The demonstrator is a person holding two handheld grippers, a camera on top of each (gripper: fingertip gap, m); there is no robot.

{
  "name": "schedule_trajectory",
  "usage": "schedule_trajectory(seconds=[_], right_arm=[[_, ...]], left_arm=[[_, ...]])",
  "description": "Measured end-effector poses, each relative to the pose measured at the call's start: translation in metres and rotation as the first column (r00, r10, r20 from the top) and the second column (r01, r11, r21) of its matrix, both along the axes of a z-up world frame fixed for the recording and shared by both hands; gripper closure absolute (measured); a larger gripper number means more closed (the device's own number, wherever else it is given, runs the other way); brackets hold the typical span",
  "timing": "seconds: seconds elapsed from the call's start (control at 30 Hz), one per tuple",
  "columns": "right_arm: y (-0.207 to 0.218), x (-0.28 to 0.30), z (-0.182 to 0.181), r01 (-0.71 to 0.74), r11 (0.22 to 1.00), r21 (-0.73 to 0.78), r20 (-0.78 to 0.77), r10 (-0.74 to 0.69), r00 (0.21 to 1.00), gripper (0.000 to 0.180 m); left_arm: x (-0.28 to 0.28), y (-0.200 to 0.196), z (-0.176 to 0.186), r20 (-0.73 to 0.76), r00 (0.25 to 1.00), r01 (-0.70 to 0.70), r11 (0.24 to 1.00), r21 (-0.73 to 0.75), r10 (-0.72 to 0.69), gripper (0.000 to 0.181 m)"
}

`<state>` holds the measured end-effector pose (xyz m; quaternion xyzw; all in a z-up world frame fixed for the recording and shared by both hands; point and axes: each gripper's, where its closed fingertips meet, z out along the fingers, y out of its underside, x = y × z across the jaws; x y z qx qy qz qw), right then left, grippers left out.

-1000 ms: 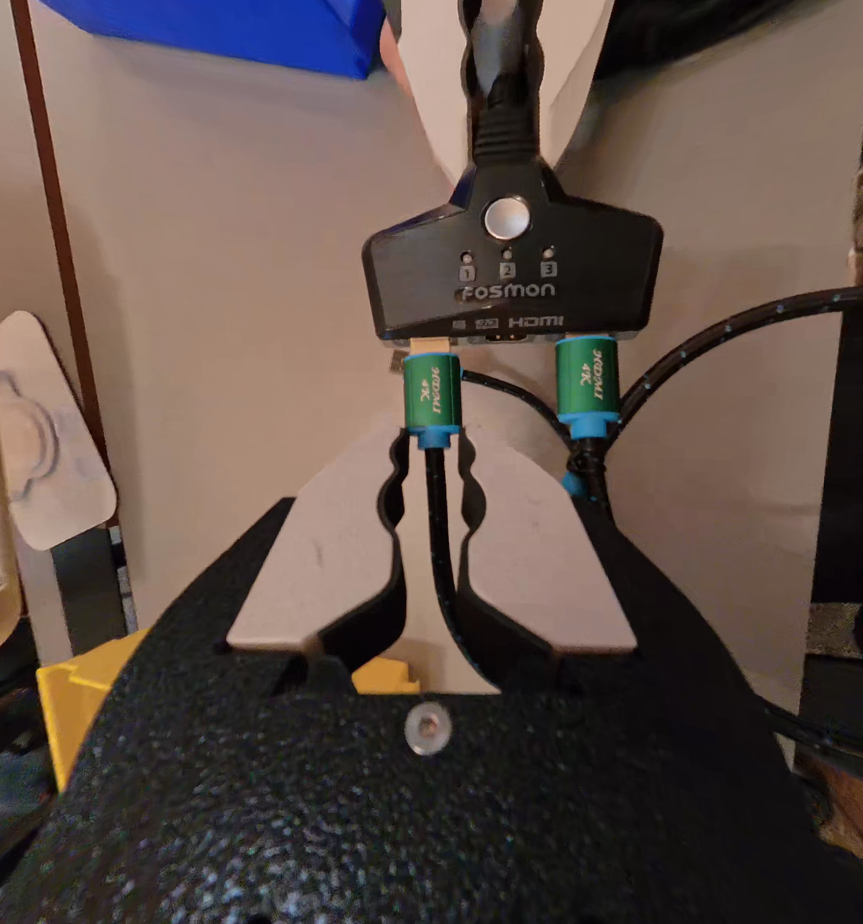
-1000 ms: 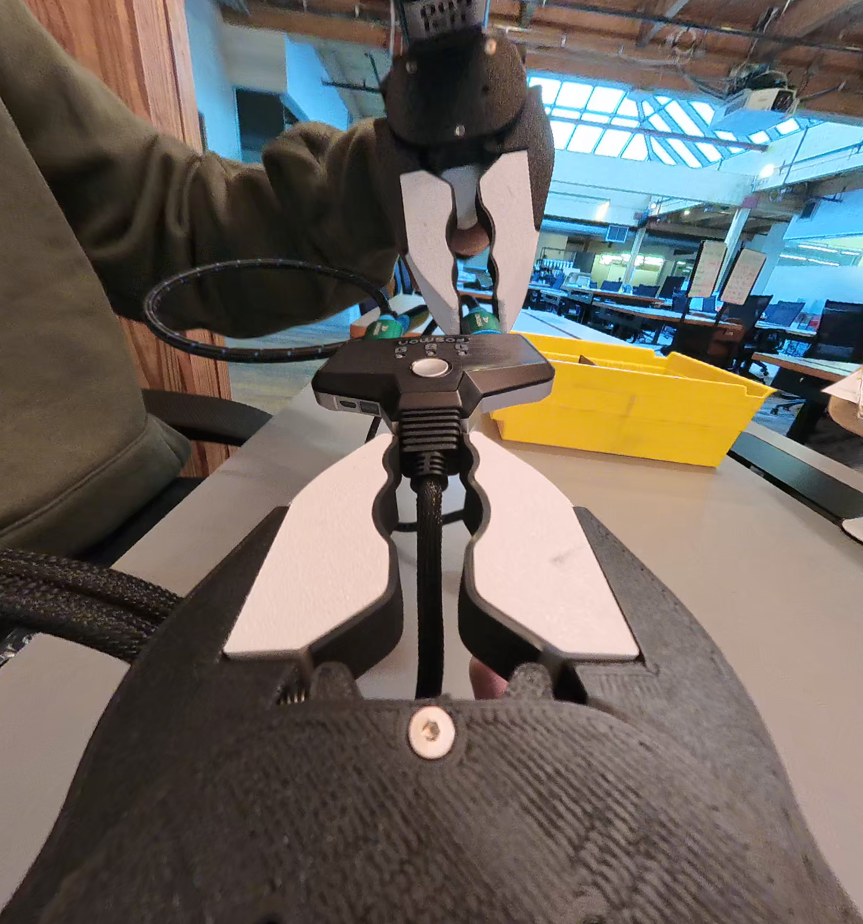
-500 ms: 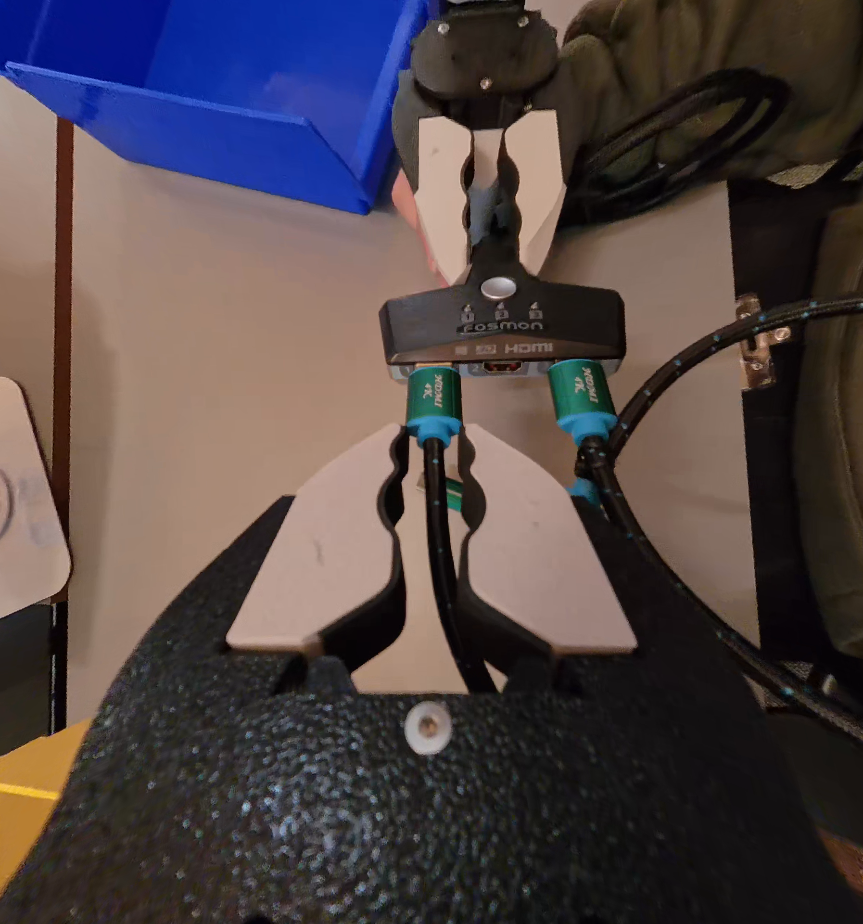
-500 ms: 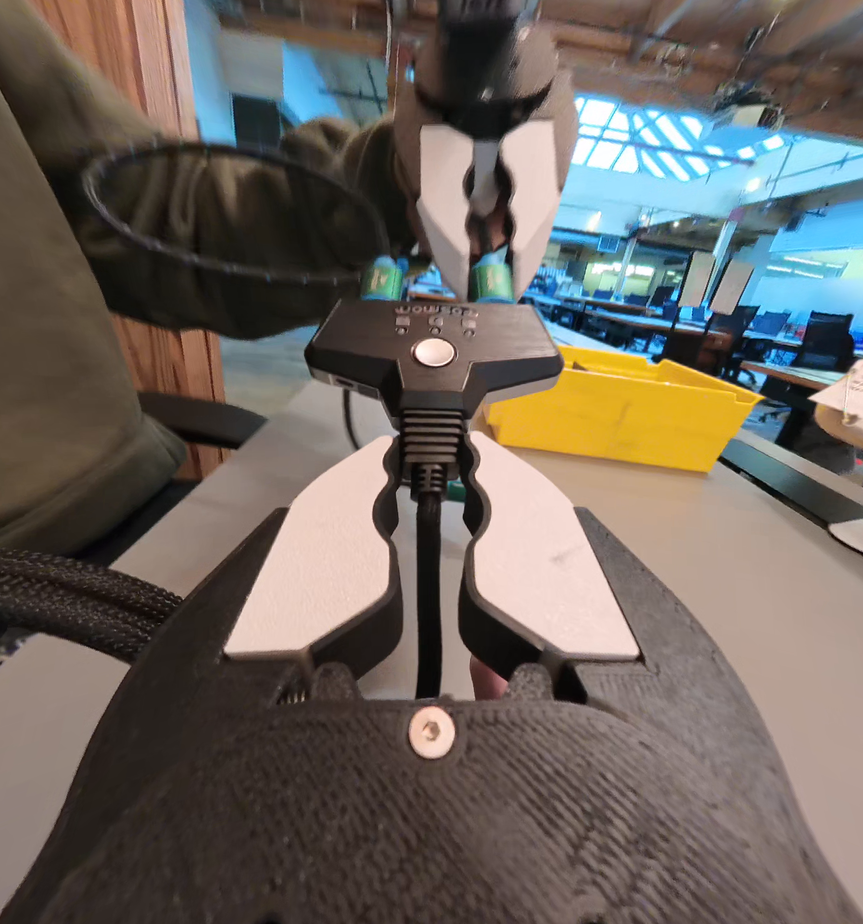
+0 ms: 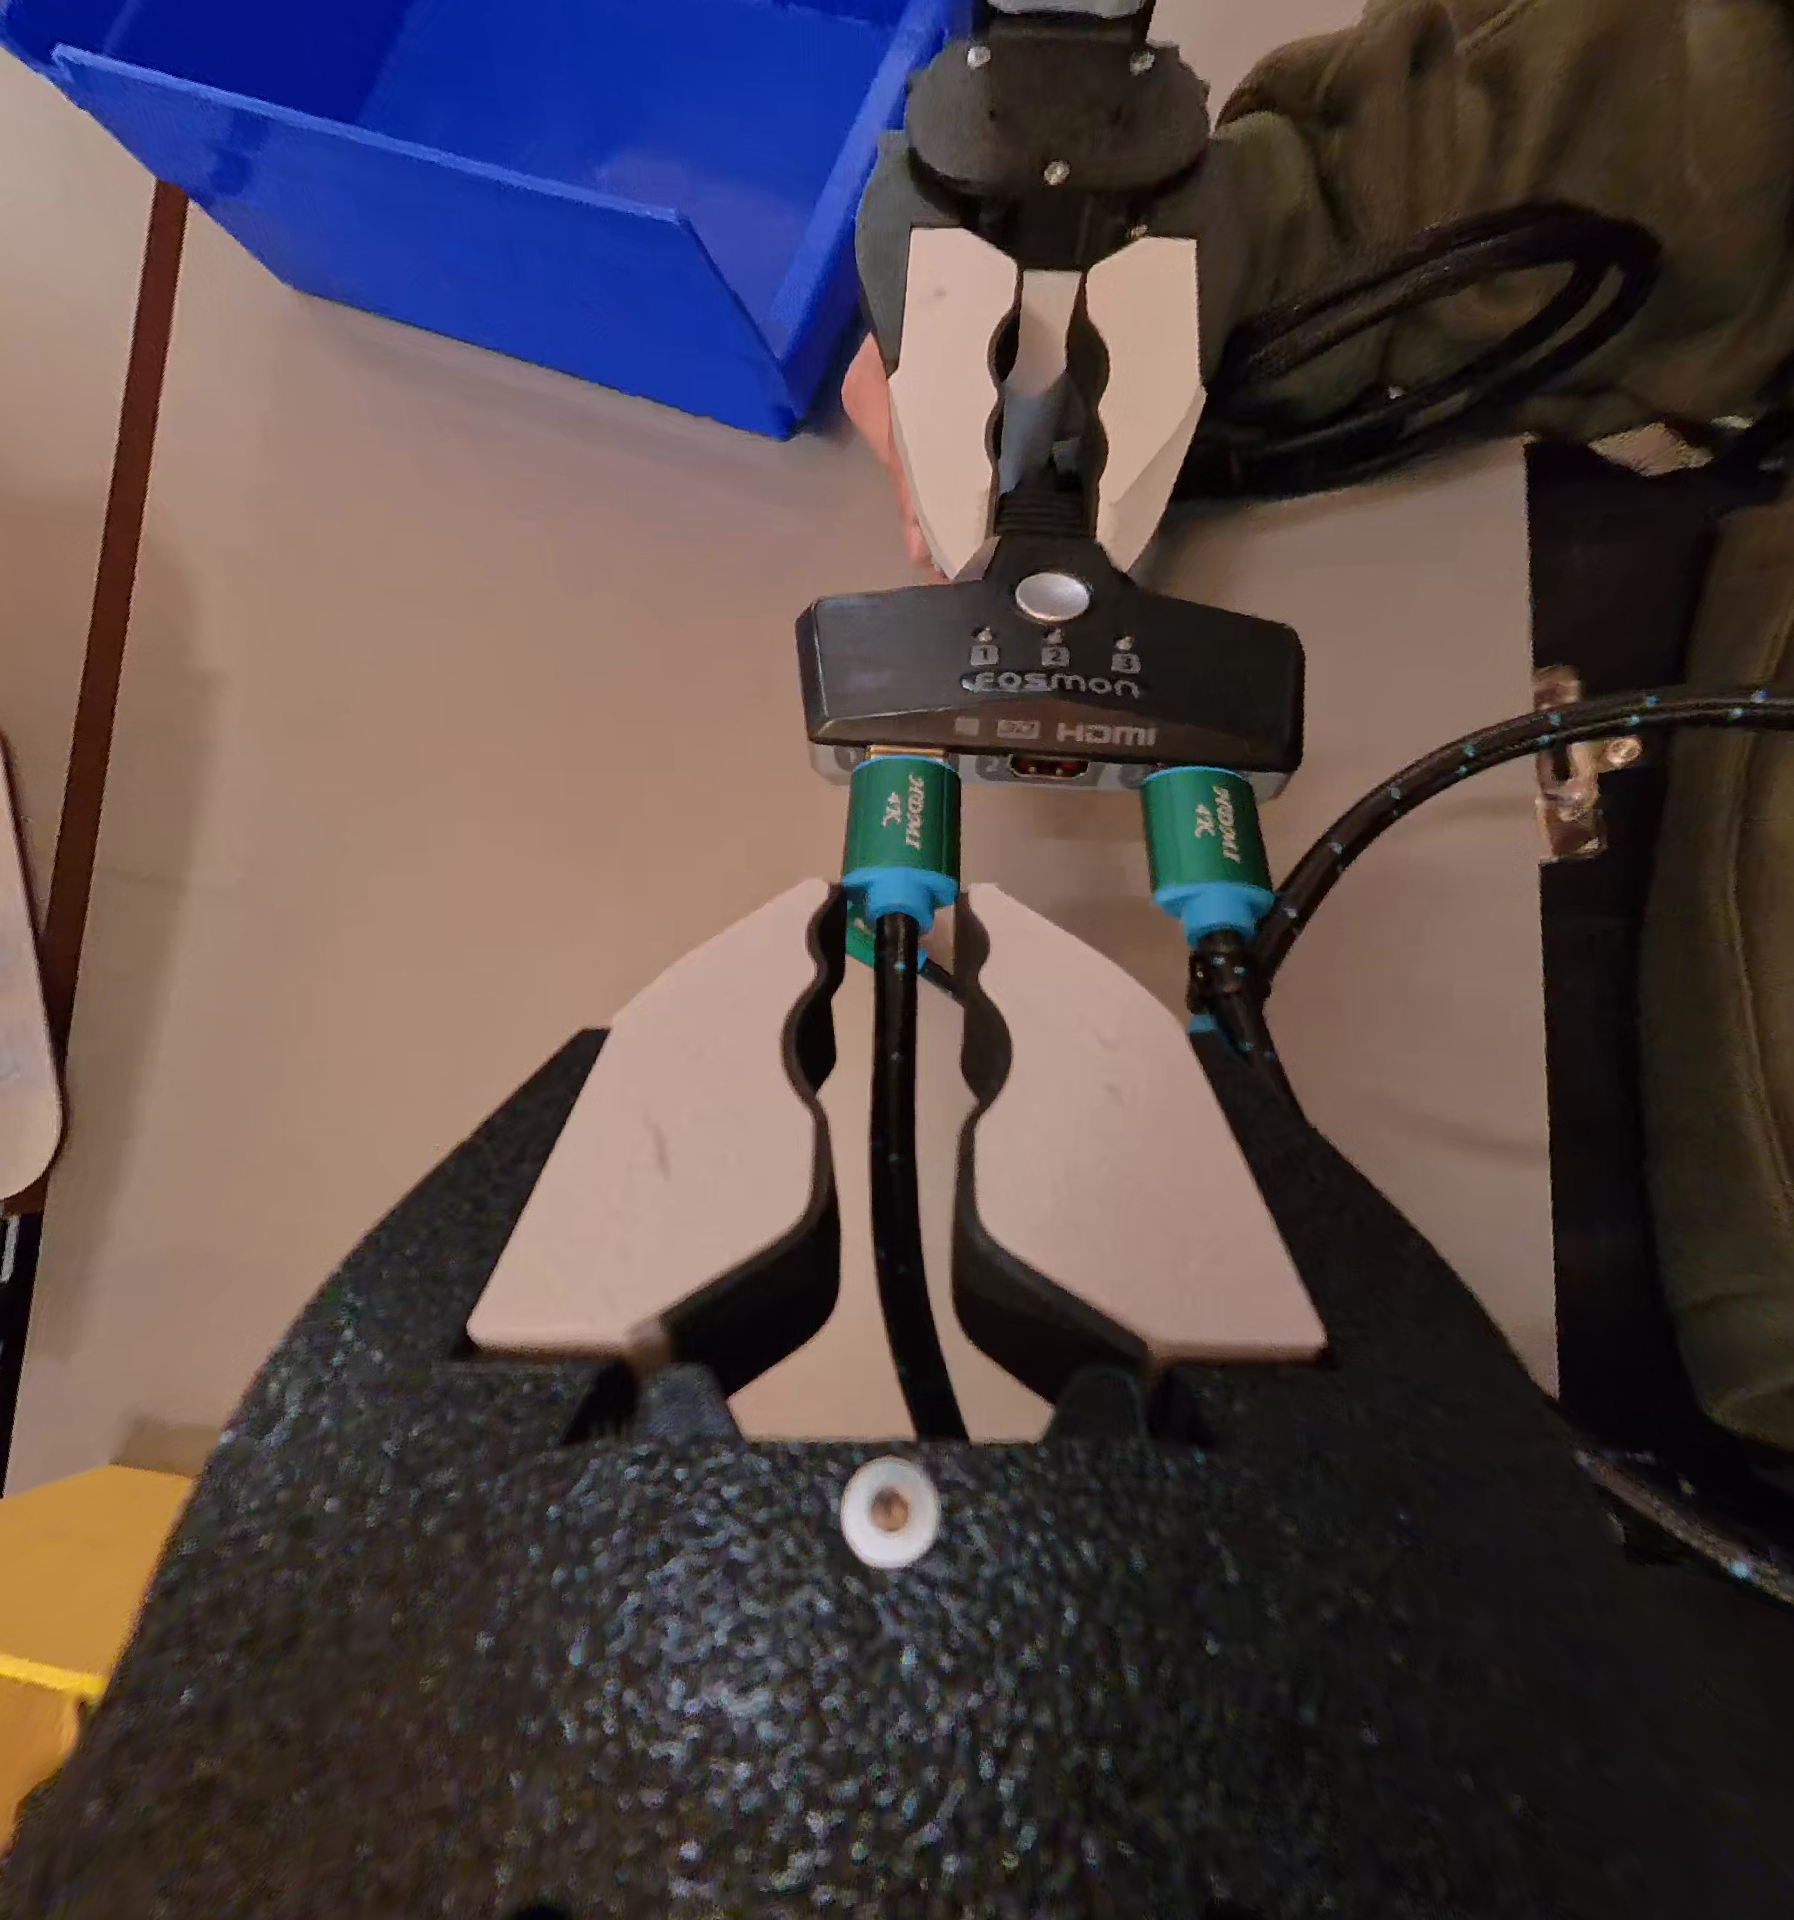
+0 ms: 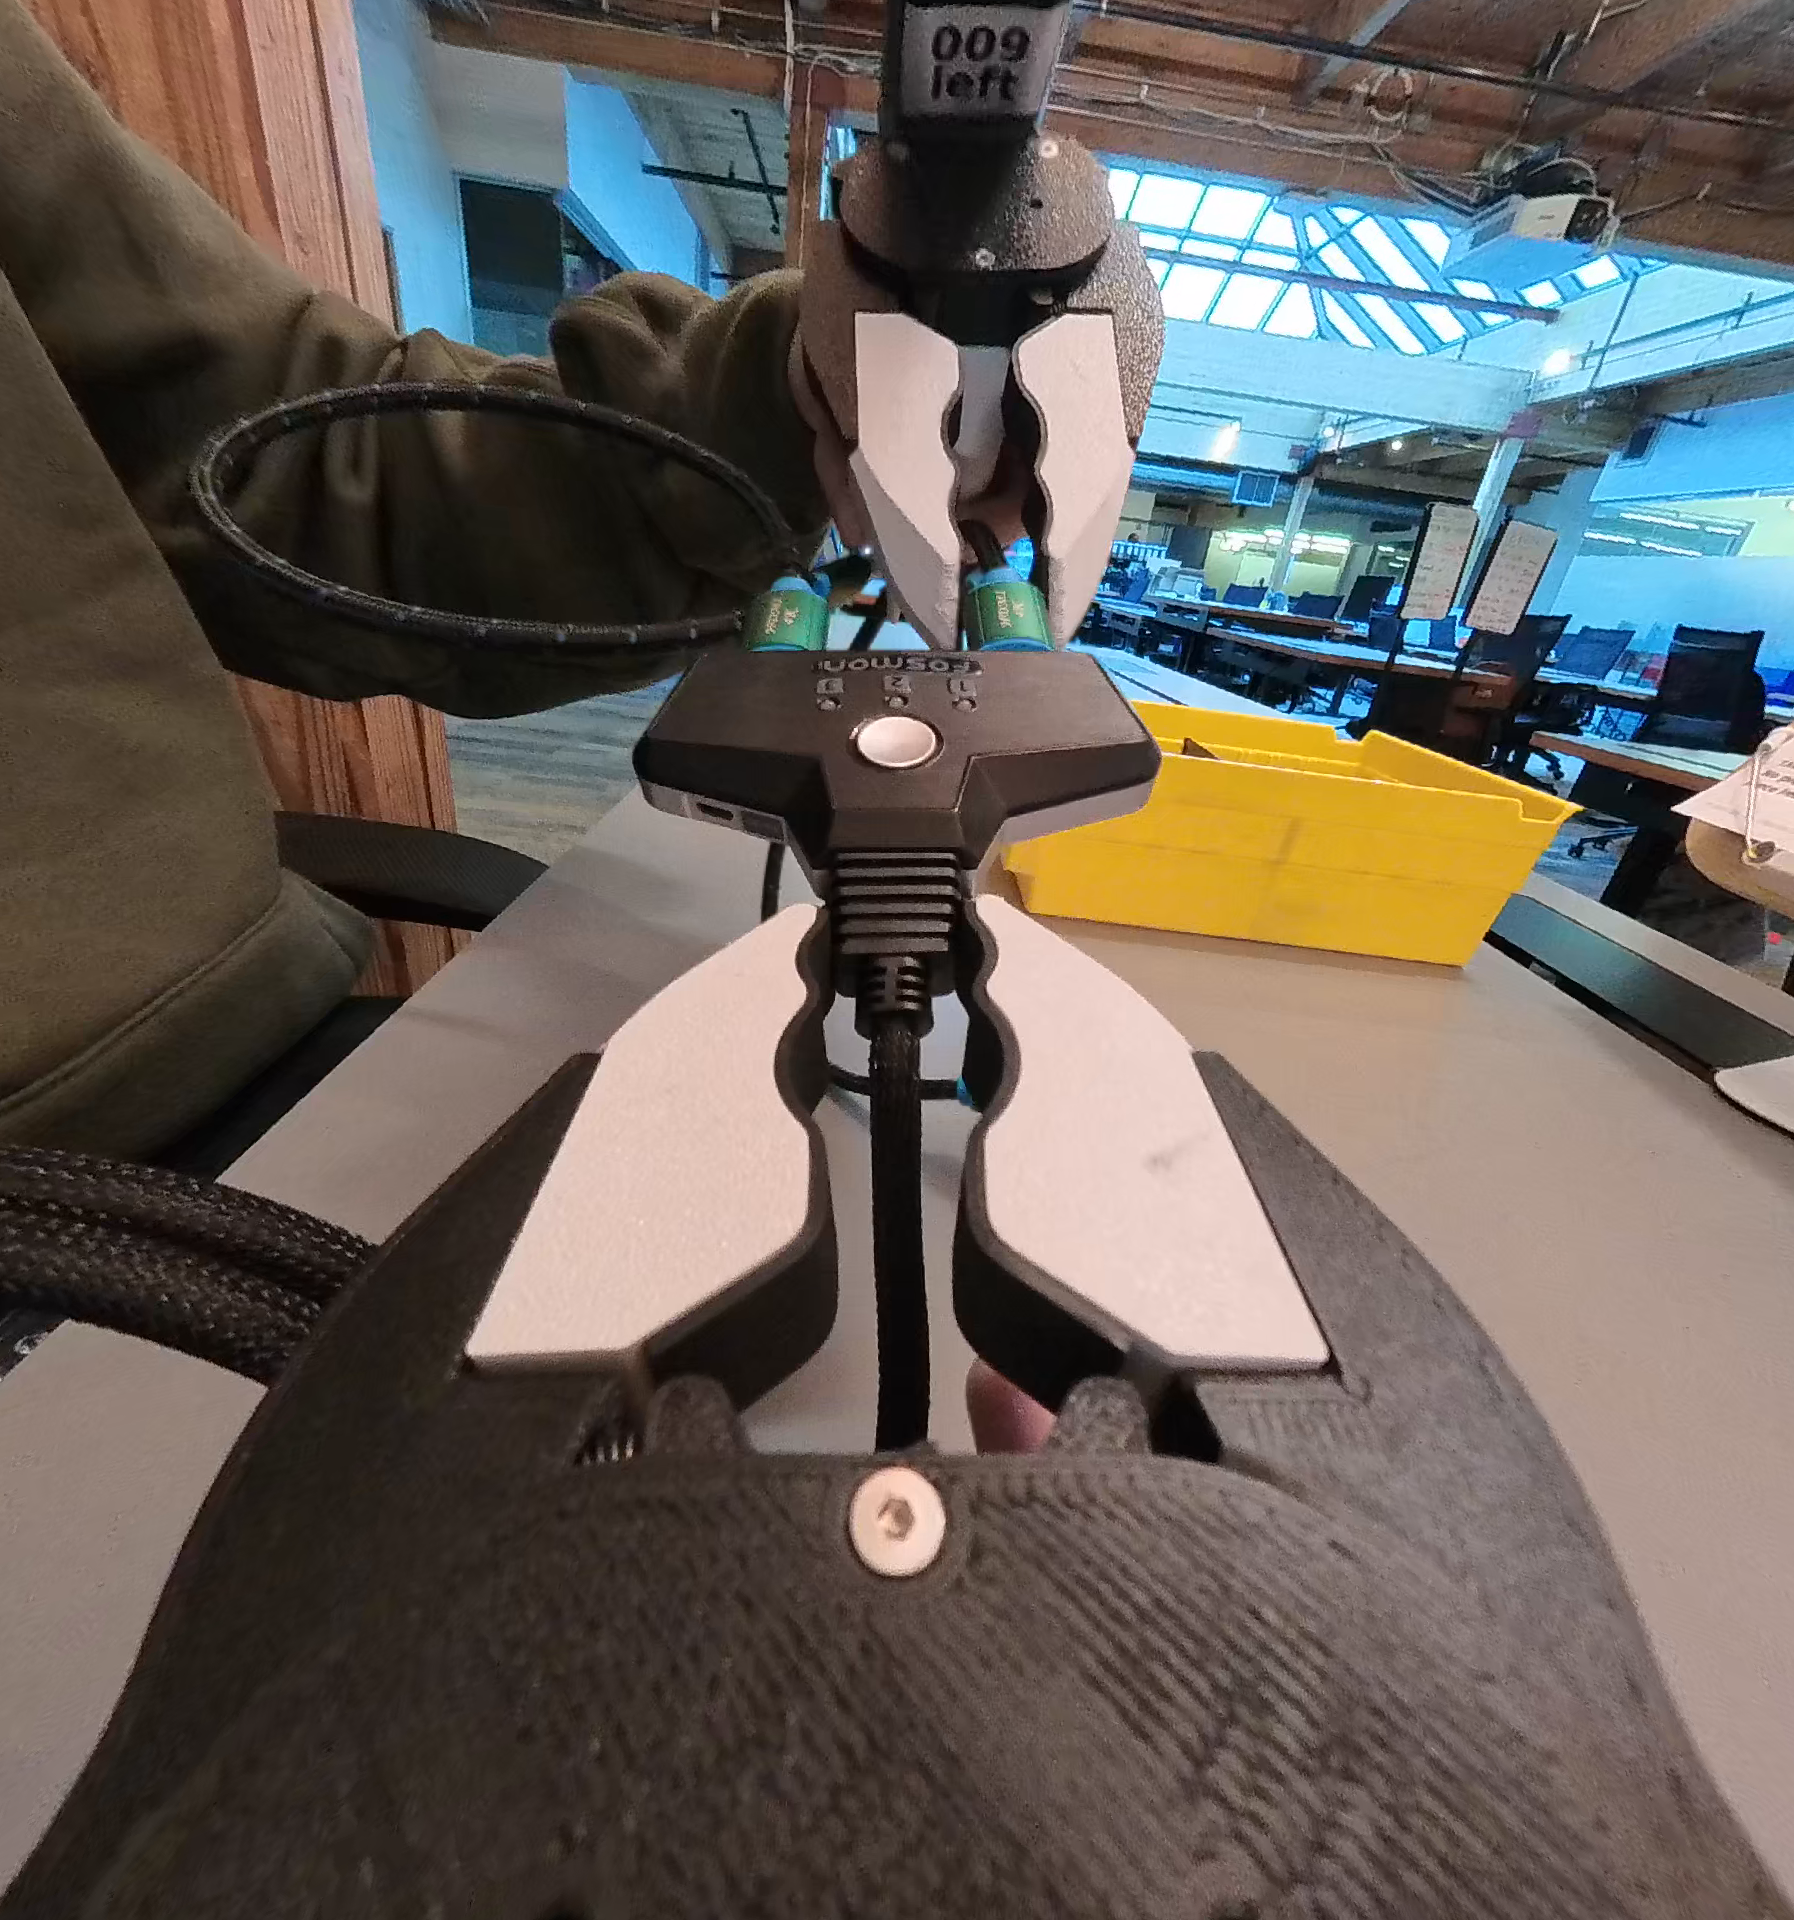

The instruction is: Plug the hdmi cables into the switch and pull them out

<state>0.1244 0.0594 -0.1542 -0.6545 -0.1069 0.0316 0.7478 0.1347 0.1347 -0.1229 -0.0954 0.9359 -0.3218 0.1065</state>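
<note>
The black HDMI switch (image 5: 1049, 675) is held above the grey table. My left gripper (image 5: 898, 904) is shut on the braided cable just behind a green HDMI plug (image 5: 901, 826). That plug sits in the switch's left port with a thin gold strip of its tip showing. A second green plug (image 5: 1207, 831) is in the right port, and the middle port (image 5: 1049, 769) is empty. My right gripper (image 6: 893, 925) is shut on the switch's ribbed cable collar (image 6: 891, 904), opposite the left gripper (image 6: 992, 613). The switch (image 6: 893, 738) also shows in the right wrist view.
A blue bin (image 5: 457, 208) stands beyond the switch. A yellow bin (image 6: 1288, 831) sits on the grey table (image 6: 1495, 1195). The second cable loops out to the side (image 6: 405, 613). A person's green sleeve (image 6: 93, 623) and a wooden post (image 6: 290, 208) are close by.
A second ago the left plug showed more of its gold tip. It has gone deeper into the port. Both grippers kept their hold, and the left wrist view has drawn back from the switch.
</note>
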Motion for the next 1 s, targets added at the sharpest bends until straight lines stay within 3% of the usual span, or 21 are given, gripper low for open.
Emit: schedule_trajectory(seconds=[0.1,0.27,0.6,0.77,0.87,0.93,1.0], right_arm=[[0.003,0.001,-0.003,0.019,0.999,-0.026,0.012,-0.019,1.0,0.158],[0.007,0.0,-0.009,0.024,0.997,-0.071,0.025,-0.022,0.999,0.158],[0.009,-0.007,-0.013,-0.014,0.995,-0.103,0.056,0.02,0.998,0.157],[0.008,-0.006,-0.009,-0.024,0.998,-0.063,0.037,0.027,0.999,0.157],[0.004,0.002,0.0,0.015,1.0,0.009,0.002,-0.015,1.0,0.157],[0.001,0.013,0.004,0.089,0.995,0.037,-0.011,-0.089,0.996,0.158],[-0.002,0.03,0.009,0.184,0.982,0.053,-0.025,-0.183,0.983,0.158]], left_arm=[[0.002,0.007,-0.007,0.016,0.999,-0.049,0.991,0.123,0.047,0.163],[0.004,0.017,-0.021,0.056,0.998,-0.019,0.954,0.3,0.002,0.163],[0.001,0.023,-0.051,0.009,1.0,0.024,0.938,0.346,-0.029,0.163],[-0.003,0.016,-0.032,0.05,0.999,-0.011,0.986,0.167,0.002,0.161],[0.007,0.015,0.005,0.168,0.977,-0.131,0.991,-0.031,0.134,0.153],[0.02,0.034,0.044,0.287,0.9,-0.276,0.938,-0.208,0.328,0.145],[0.022,0.064,0.074,0.336,0.793,-0.367,0.838,-0.404,0.509,0.146]])
